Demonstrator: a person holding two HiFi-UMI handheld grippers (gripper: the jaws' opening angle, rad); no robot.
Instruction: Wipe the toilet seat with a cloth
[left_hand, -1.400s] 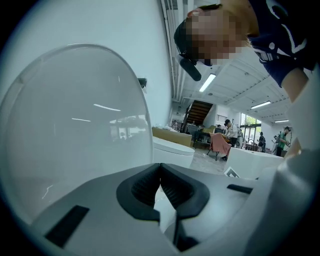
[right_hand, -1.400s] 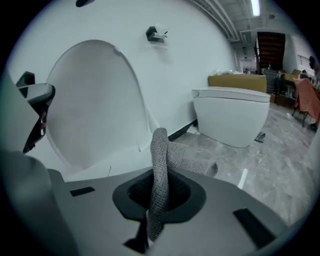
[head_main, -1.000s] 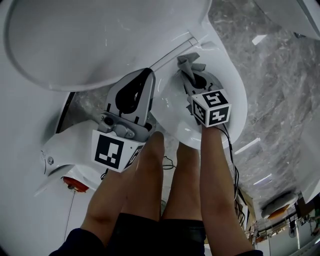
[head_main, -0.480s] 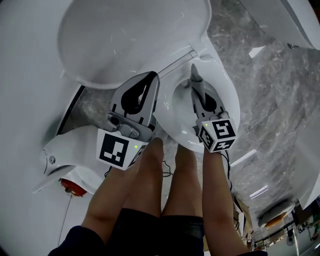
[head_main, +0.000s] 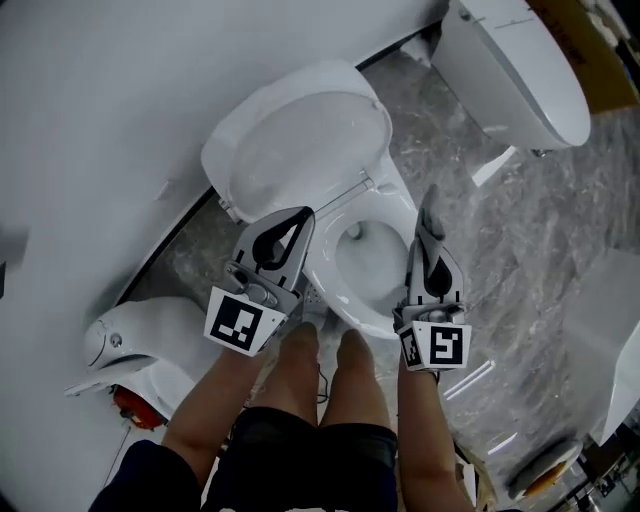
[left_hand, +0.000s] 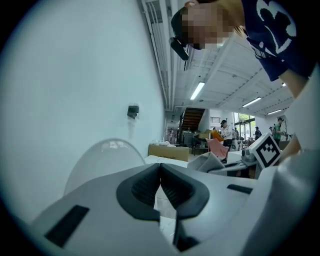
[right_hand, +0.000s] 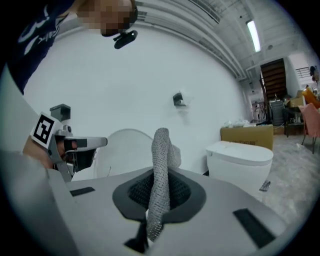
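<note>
Cloth (right_hand: 161, 150) between fingers (right_hand: 187, 195) of right gripper (right_hand: 159, 192)

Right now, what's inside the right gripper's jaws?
A grey mesh cloth, clamped upright in the right gripper. Its top folds over above the pads; whatever hangs below the jaws is covered by the gripper body.

No words, brands or numbers can be read anywhere. The left cube (head_main: 240, 322) and the right cube (head_main: 438, 346) each carry a black-and-white square marker, a blocky pattern with no letters. The person's dark shirt (left_hand: 272, 25) has a white print, but it is cut off at the edge of both gripper views and cannot be made out.
</note>
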